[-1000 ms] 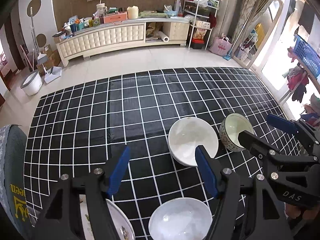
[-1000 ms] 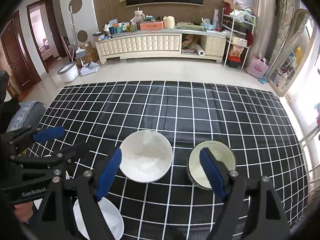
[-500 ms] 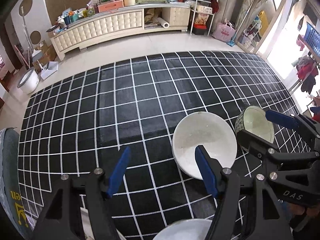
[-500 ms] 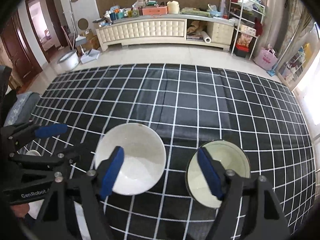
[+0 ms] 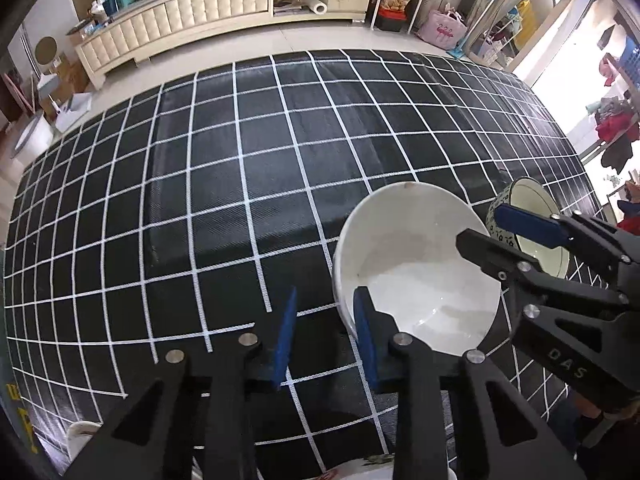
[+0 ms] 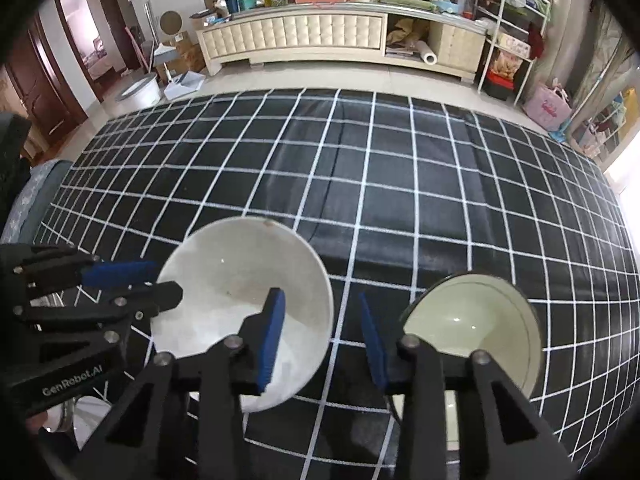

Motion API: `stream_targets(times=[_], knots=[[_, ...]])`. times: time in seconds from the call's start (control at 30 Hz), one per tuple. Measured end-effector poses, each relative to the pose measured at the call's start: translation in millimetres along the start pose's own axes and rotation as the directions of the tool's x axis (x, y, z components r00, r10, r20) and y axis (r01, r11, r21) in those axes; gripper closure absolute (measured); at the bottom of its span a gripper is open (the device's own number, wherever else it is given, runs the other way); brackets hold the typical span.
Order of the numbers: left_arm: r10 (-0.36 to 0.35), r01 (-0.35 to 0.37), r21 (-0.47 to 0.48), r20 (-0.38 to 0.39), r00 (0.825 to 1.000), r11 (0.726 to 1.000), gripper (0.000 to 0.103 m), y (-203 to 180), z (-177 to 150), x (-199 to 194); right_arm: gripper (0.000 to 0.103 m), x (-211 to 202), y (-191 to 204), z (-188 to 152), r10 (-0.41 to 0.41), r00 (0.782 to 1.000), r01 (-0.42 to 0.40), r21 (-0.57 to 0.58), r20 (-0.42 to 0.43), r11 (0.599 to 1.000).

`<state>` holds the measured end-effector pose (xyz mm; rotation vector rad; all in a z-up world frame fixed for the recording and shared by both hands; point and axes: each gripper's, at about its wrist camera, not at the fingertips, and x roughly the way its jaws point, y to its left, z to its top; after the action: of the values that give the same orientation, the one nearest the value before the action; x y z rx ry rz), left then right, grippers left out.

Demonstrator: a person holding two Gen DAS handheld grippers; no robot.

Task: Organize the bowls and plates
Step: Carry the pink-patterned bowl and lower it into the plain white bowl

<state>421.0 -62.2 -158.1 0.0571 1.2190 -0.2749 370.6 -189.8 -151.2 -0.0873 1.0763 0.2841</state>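
Two bowls: on the grid cloth (image 6: 400,184), near each other but apart.
White bowl (image 5: 416,268): its near-left rim sits between the left gripper (image 5: 326,338) fingers, right finger inside, left finger outside; a rim pinch, probably for lifting.
Left jaws: narrowed around that rim; firm contact cannot be told.
Patterned bowl (image 6: 472,332): right of the right gripper (image 6: 322,340); right finger at or over its near-left rim.
Right jaws: partly open, spanning the gap between the bowls, holding nothing.
Plate (image 5: 372,466): below the left jaws, barely visible.
Likely aim: nesting the bowls.
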Motion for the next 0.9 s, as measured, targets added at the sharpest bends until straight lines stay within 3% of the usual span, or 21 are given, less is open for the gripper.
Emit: stream_targets(times=[0.1, 0.27, 0.4, 0.6, 0.9], knots=[[-0.005, 0.005, 0.0, -0.011, 1.0, 1.0, 0.076, 0.4, -0.2, 6.4, 0.068, 6.0, -2.7, -3.3, 0.0, 1.0, 0.0, 0.022, -0.024, 1.0], [-0.019, 0.02, 0.009, -0.045, 0.999, 1.0, 0.078, -3.5, -1.8, 17.3, 0.085, 10.3, -0.8, -12.0, 0.007, 0.999, -0.006, 0.039, -0.036, 0.999], [-0.042, 0.043, 0.007, -0.072, 0.997, 0.999, 0.084, -11.9, -2.9, 27.5, 0.086, 7.5, 3.8, -15.3, -0.021, 1.0, 0.023, 0.069, -0.022, 0.997], [0.02, -0.018, 0.022, -0.072, 0.997, 1.0, 0.088, -21.5, -5.5, 29.3, 0.089, -2.9, 2.4, -22.9, 0.017, 1.0, -0.014, 0.13, -0.018, 0.991], [0.045, -0.044, 0.035, -0.027, 0.999, 0.998, 0.089, -28.4, -16.9, -15.8, 0.089, -42.3, 18.8, -26.5, 0.026, 0.999, -0.029, 0.155, 0.018, 0.987]])
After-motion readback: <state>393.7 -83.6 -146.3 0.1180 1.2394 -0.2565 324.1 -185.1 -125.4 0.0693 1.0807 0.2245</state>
